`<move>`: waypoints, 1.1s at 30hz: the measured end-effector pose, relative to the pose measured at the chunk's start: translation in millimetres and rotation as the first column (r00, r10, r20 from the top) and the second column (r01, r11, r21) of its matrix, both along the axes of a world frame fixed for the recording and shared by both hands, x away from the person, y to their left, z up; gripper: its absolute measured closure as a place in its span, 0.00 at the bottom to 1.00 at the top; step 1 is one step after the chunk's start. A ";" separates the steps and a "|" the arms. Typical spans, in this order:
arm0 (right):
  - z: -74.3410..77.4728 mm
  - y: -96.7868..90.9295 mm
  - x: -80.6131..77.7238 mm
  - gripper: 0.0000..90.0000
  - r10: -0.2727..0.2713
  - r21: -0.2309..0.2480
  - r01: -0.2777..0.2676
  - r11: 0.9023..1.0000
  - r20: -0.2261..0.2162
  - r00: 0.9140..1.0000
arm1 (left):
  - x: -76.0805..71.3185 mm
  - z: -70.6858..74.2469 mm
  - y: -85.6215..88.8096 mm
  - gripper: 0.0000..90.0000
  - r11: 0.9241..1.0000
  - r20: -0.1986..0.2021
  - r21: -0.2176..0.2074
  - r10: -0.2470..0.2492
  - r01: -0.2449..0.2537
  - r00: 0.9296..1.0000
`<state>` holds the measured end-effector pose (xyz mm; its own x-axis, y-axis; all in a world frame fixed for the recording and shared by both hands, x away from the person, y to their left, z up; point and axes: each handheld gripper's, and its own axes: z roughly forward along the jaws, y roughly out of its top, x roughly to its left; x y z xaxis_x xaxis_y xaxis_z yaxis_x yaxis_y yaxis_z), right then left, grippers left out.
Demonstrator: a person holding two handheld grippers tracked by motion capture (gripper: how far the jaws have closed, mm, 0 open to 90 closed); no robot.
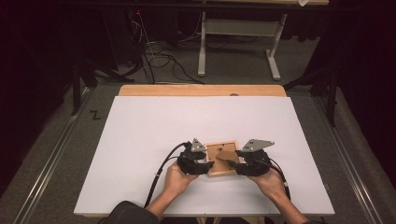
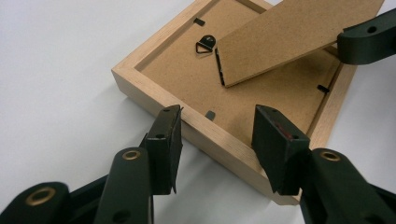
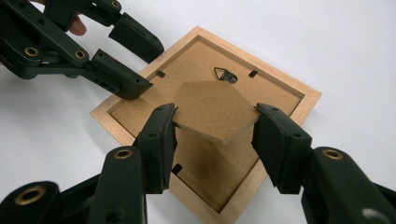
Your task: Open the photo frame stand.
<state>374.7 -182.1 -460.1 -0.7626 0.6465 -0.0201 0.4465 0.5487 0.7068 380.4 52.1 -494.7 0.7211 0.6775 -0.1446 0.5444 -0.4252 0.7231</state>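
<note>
A wooden picture frame (image 1: 221,159) lies face down on the white table (image 1: 140,140), near the person's edge and between the two grippers. Its fibreboard backing (image 2: 187,79) faces up, with a black triangular hanging ring (image 2: 205,45) and small black retaining tabs (image 2: 210,114) along the inner edge.

The left gripper (image 2: 217,135) has its jaws wide apart at the frame's wooden rim, one jaw just outside the rim and the other above the backing; nothing is held between them. In the right gripper view the same gripper (image 3: 140,60) sits at the frame's far-left corner, one jaw tip on or just above the backing.

The right gripper (image 3: 215,135) holds the easel stand (image 3: 212,109), a fibreboard flap hinged to the backing. Its jaws close on the flap's two side edges, and the flap is lifted at an angle clear of the backing.
</note>
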 end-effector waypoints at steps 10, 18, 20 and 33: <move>-0.1 -1.5 2.1 0.56 0.006 0.006 -0.006 1.000 -0.002 1.000 | -0.6 0.9 -0.8 0.59 1.000 0.001 0.004 0.000 0.000 1.000; -3.0 -3.0 0.1 0.55 -0.001 0.009 0.001 1.000 -0.001 1.000 | 4.1 7.3 3.0 0.58 1.000 -0.003 0.009 0.016 -0.016 1.000; -3.5 -3.5 0.2 0.55 -0.006 0.016 0.006 1.000 -0.006 1.000 | 5.5 9.6 5.2 0.57 1.000 0.000 -0.001 0.027 -0.027 1.000; -3.1 -17.9 -7.3 0.49 -0.018 0.033 0.019 0.999 -0.025 1.000 | 16.8 19.9 10.6 0.53 0.999 0.002 -0.005 0.054 -0.054 0.999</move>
<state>367.4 -199.9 -463.2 -0.7503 0.6608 0.0203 0.4740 0.5162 0.7134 397.2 62.7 -474.7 0.6837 0.7149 -0.1463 0.5647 -0.3913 0.7266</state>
